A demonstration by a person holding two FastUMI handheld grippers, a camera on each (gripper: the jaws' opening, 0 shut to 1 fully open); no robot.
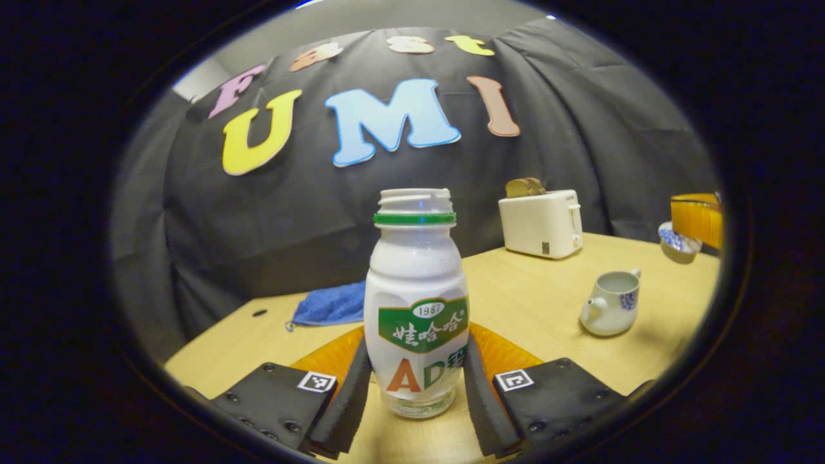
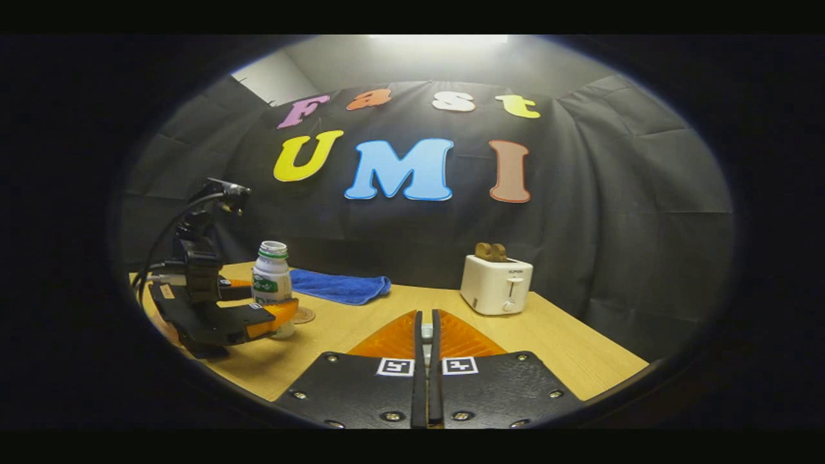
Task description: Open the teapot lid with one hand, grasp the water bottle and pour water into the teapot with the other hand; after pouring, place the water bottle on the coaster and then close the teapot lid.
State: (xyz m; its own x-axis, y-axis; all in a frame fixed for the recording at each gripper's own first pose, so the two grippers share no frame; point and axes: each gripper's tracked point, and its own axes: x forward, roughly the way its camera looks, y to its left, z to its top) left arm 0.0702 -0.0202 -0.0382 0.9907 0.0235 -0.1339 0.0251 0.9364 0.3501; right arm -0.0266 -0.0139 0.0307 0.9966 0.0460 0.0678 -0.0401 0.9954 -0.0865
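Gripping fingers of the left gripper flank the water bottle at six o'clock in the left gripper view, pressing its label from both sides — clamped on it, as far as I can judge. It stands upright on the table, uncapped, with a green ring under the open mouth; its white wrap hides the level, so I cannot tell how much water is inside. At four o'clock sits the teapot, lid already off, its inside pale and seemingly empty. At three o'clock the other gripper's fingers hold what looks like the lid.

In the right gripper view the right gripper has its fingers together on a small pale piece between them, probably that lid's knob. A coaster lies just beside the bottle at nine o'clock.

Risks: the smooth, rounded bottle may slip or twist when tilted, and its open mouth may spill before reaching the teapot's small opening — well apart from it.
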